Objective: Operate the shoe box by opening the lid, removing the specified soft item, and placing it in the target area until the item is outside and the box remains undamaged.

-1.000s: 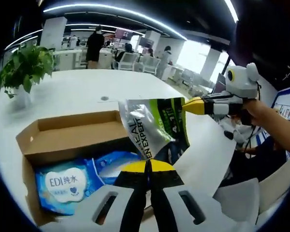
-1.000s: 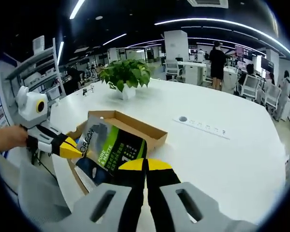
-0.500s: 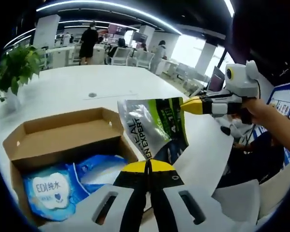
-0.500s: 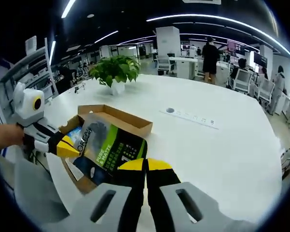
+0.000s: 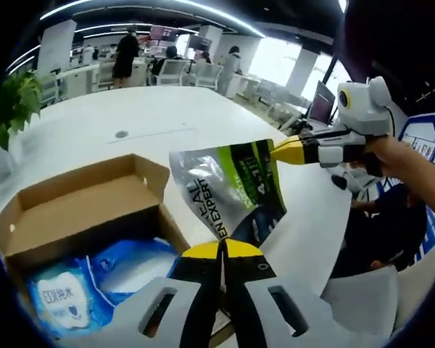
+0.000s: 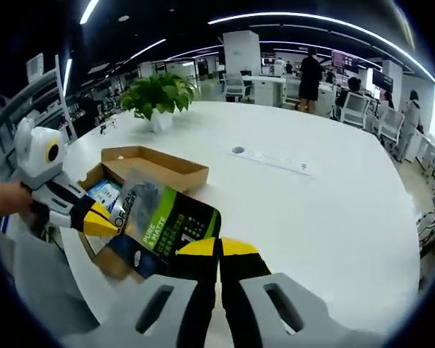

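Observation:
A silver, green and black pouch [image 5: 228,192] printed "MEN EXPERT" hangs in the air, stretched between both grippers. My left gripper [image 5: 221,247] is shut on its lower corner, and my right gripper [image 5: 284,152] pinches its upper right corner. In the right gripper view the pouch [image 6: 167,226] sits just above my right gripper [image 6: 219,245], with the left gripper [image 6: 98,220] clamped on its left edge. The open cardboard shoe box [image 5: 80,199] lies to the left, holding a blue wipes pack [image 5: 58,308]. The box [image 6: 156,165] stands behind the pouch.
A white table [image 6: 319,210] stretches wide to the right, with a round socket [image 6: 238,150] set in it. A potted plant [image 6: 156,94] stands beyond the box. A hand [image 5: 402,163] holds the right gripper. Desks and people fill the far background.
Both grippers have carried the pouch sideways, off the box; in the right gripper view it now overlaps the box less. Both grips are unchanged.

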The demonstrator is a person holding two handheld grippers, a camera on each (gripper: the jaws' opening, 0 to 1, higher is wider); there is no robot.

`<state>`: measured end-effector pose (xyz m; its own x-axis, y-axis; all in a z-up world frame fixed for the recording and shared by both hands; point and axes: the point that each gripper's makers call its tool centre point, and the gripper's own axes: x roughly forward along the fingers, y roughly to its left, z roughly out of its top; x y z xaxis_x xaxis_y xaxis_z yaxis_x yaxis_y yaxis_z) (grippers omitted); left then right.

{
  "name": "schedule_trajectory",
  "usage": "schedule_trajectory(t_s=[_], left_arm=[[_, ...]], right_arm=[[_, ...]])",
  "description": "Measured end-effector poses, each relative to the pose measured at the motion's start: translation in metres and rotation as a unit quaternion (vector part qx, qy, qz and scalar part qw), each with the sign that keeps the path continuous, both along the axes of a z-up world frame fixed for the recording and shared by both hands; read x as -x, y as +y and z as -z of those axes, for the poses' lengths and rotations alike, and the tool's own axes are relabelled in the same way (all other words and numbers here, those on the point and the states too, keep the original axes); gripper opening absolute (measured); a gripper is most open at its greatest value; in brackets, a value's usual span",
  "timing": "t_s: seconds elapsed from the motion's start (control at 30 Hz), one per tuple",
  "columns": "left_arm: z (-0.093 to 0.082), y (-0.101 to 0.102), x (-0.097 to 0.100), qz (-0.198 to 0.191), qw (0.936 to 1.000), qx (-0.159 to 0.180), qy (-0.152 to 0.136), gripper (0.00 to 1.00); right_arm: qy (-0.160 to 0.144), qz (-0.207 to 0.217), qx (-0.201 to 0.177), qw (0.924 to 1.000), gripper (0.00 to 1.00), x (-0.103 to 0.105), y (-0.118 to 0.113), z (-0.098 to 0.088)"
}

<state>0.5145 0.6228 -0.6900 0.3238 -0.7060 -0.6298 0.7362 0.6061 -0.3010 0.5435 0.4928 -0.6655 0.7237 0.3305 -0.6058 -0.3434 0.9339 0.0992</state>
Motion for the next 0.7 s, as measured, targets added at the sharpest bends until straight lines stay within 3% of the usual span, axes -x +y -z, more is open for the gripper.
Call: schedule_trajectory(t_s=[0.4,0.7], left_arm=[[0.018,-0.021,-0.005,0.036,0.9981,-0.048,-0.009,0.00],[0.032,-0.031,-0.004,0.080,0.9914,-0.100,-0.028,0.00]], right_arm=[[0.021,0.016,0.014,0.9995,0.00,-0.008,-0.019,0.023],[0.036,0.021,0.027,0.9988,0.00,-0.017,-0.028,0.042]])
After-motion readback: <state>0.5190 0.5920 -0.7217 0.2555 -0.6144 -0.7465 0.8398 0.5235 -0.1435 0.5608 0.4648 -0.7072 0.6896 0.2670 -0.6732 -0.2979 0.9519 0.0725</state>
